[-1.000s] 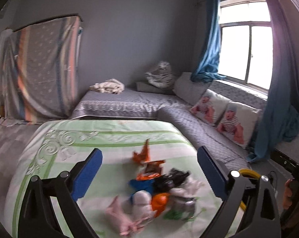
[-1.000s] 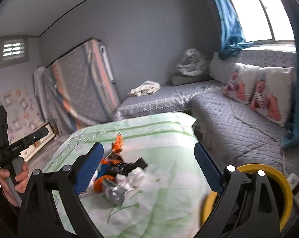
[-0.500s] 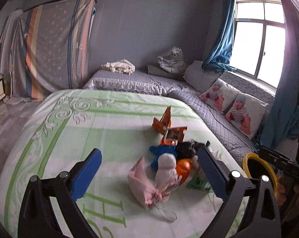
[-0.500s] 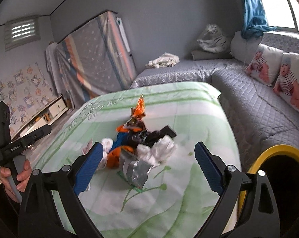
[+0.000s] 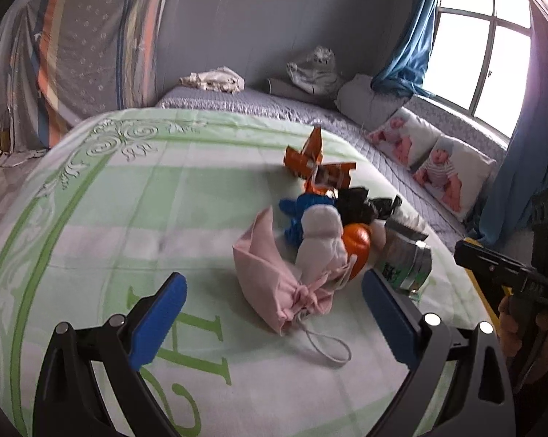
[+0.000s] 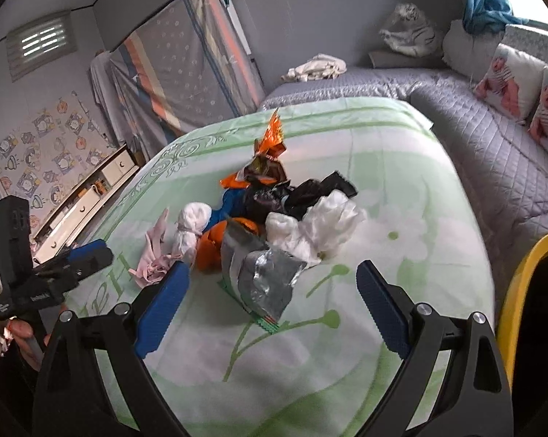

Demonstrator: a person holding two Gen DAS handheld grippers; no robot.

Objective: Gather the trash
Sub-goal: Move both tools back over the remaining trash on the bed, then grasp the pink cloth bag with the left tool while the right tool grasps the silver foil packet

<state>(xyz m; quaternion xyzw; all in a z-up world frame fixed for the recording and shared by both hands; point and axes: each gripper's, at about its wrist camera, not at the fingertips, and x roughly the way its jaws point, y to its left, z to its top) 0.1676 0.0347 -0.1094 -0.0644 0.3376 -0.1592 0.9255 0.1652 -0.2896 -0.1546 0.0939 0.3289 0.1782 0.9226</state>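
Trash pile [image 5: 332, 225] sits mid-frame; both my left tongs [image 5: 270, 313] and right tongs [image 6: 270, 298] are spread, so I'd pinch the pink pouch [image 5: 274, 276] squarely first.

Daylight does all the work here: it pours in from the window [image 5: 481, 54] at the upper right of the left wrist view, blown out to pure white with a purplish flare along the curtain [image 5: 521, 167] beside it. The rest of the room is soft and a bit dim, grey walls looking flat. Shadows under the trash pile [image 5: 328, 225] on the green bedspread [image 5: 128, 218] are faint and diffuse. Heavy fisheye bending at the edges, dark vignette corners, and slight motion smear on far details in both views.
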